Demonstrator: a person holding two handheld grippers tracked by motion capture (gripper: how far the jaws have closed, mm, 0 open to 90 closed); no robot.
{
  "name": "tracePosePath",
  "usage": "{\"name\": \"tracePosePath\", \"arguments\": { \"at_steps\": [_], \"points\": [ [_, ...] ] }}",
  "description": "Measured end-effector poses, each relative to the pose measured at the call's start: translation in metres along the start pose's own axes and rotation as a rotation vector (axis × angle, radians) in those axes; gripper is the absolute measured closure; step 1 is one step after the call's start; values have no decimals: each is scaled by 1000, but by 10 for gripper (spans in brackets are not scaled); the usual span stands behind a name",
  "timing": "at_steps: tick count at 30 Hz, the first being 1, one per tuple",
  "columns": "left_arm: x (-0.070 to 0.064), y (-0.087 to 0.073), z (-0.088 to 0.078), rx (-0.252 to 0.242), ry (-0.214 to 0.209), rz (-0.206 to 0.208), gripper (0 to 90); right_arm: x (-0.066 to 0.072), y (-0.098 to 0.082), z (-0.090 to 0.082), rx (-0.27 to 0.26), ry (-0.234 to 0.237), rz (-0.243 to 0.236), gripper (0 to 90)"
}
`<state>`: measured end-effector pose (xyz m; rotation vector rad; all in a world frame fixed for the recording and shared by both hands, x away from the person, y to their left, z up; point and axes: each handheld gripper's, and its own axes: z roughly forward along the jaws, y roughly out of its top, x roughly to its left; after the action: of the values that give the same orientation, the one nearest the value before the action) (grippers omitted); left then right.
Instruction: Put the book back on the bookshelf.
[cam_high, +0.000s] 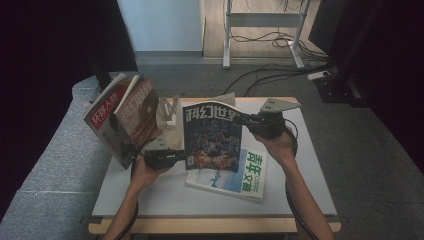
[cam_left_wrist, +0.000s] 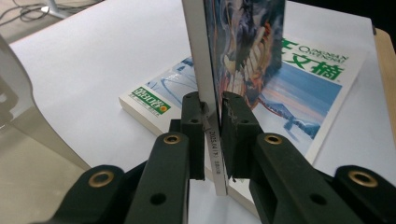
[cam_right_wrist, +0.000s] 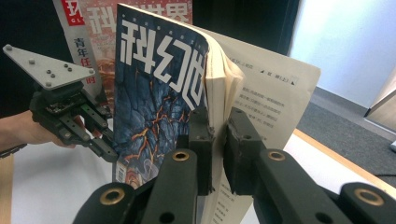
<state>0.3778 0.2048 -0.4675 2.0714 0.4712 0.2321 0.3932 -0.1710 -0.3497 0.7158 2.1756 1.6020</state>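
At the far left of the high view two magazines (cam_high: 122, 117) stand upright, leaning in a white rack (cam_high: 167, 120) on the counter (cam_high: 165, 195); the front one has a red title band.

Next comes the left claw (cam_high: 186, 156), held in the person's left hand (cam_high: 147, 172). It is clamped on the lower left corner of the dark-covered magazine (cam_high: 212, 135), which stands upright above the counter. In the left gripper view the left claw (cam_left_wrist: 212, 135) has its jaws nearly together with the spine edge of that magazine (cam_left_wrist: 245, 42) pinched between the pads, the cover rising straight up from the grip.

The held magazine sits in the middle, between the two claws, its cover facing the person. Beneath it, flat on the counter, lies a green-lettered magazine (cam_high: 240, 175) with a pale blue cover, also seen in the left gripper view (cam_left_wrist: 303, 88) just behind the upright one.

To the right, the right claw (cam_high: 240, 118), in the right hand (cam_high: 277, 142), grips the magazine's upper right corner. In the right gripper view the right claw (cam_right_wrist: 217, 140) is closed tight on the open page edge of the magazine (cam_right_wrist: 159, 93), with pages fanning out on its right, and the left claw (cam_right_wrist: 109, 151) shows at the lower far corner.
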Motion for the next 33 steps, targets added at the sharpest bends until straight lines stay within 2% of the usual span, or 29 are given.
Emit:
{"name": "tracePosePath", "arguments": {
  "at_steps": [7,11,15,17,23,28,31,33],
  "points": [
    [-3,2,0,4,-3,14,748,3,1,0,-3,5,-7,812],
    [-3,8,-1,-25,-13,-4,711,5,1,0,-2,8,-12,814],
    [-2,17,-2,-42,-1,-20,694,6,1,-1,-2,9,-18,814],
    [-2,21,-3,-55,8,-32,693,7,1,-2,-3,10,-19,815],
    [0,37,-8,-74,38,-30,691,8,1,-3,-5,13,-24,815],
    [1,47,-10,-71,57,-26,689,8,0,-3,-5,14,-27,815],
    [2,55,-11,-59,73,-17,718,9,0,-3,-7,14,-27,815],
    [0,56,-11,-58,77,8,758,9,0,-4,-7,12,-28,815]
  ]
}}
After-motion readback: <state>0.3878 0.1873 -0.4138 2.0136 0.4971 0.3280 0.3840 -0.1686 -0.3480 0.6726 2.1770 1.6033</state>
